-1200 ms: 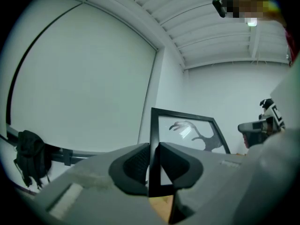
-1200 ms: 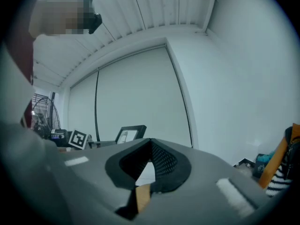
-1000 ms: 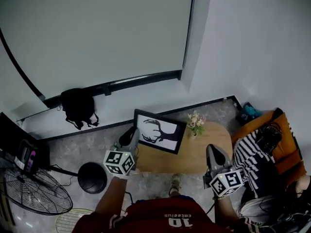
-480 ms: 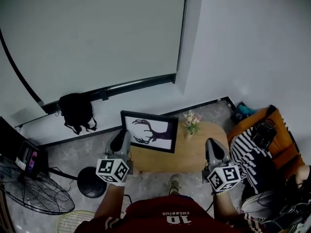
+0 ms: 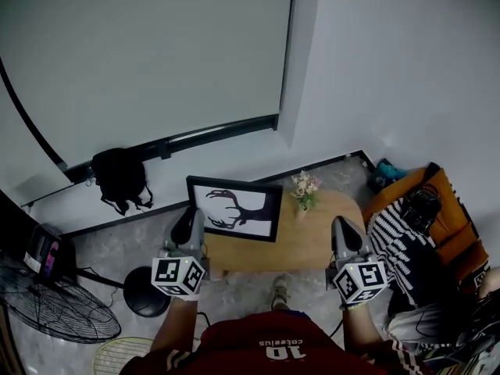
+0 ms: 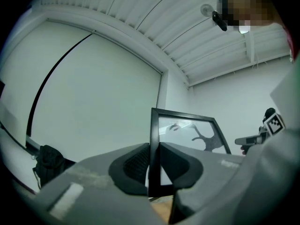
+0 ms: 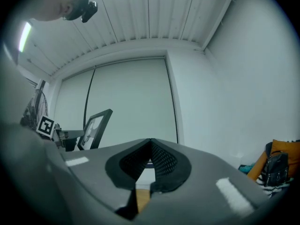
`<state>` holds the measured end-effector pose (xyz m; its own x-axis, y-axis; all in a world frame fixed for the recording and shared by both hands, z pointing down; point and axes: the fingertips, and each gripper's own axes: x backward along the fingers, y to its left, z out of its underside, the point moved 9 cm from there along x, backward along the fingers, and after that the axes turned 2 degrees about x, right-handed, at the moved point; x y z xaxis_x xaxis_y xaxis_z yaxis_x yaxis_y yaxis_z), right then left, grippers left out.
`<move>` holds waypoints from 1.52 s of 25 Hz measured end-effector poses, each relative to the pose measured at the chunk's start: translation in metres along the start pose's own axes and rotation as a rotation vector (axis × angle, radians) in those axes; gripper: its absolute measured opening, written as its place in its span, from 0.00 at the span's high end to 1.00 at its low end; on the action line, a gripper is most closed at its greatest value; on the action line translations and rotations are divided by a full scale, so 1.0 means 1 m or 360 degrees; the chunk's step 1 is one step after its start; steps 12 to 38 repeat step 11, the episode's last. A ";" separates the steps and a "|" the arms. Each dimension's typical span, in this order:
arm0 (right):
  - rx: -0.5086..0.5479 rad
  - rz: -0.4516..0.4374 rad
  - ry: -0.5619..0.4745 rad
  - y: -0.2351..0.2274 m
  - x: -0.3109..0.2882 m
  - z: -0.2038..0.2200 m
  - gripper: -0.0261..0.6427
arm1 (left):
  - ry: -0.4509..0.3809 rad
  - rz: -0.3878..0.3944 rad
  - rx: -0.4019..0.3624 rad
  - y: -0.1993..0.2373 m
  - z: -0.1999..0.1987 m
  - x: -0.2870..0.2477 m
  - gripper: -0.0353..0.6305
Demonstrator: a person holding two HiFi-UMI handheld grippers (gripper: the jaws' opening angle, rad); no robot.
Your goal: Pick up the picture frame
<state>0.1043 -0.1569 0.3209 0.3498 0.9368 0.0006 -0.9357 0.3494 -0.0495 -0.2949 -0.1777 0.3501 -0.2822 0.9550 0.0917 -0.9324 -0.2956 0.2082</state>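
The picture frame (image 5: 234, 208) is black, with a dark antler silhouette on white. It stands upright over the left end of the small wooden table (image 5: 312, 244). My left gripper (image 5: 190, 215) is shut on its left edge. In the left gripper view the frame's edge (image 6: 153, 144) sits pinched between the two pads, and the glass (image 6: 187, 132) stretches away to the right. My right gripper (image 5: 341, 226) hovers over the table's right end, shut with nothing in it. In the right gripper view my right gripper (image 7: 150, 144) has its tips meeting, and the frame (image 7: 96, 128) shows far left.
A small vase of flowers (image 5: 303, 190) stands on the table just right of the frame. A black backpack (image 5: 119, 176) leans on the wall. A floor fan (image 5: 47, 319) and a round black base (image 5: 147, 291) are at left, and an orange bag with striped cloth (image 5: 414, 233) at right.
The left gripper has risen with the frame in it, and the frame now stands straighter. The right gripper rose a little, still shut and holding nothing.
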 end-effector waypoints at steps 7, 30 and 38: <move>0.0017 -0.0032 0.0009 0.006 -0.003 -0.001 0.96 | 0.0027 -0.0025 -0.0074 -0.003 -0.005 0.001 0.83; 0.0031 -0.0055 0.0006 0.009 -0.005 -0.003 0.96 | 0.0040 -0.0029 -0.0066 -0.002 -0.004 0.001 0.83; 0.0031 -0.0055 0.0006 0.009 -0.005 -0.003 0.96 | 0.0040 -0.0029 -0.0066 -0.002 -0.004 0.001 0.83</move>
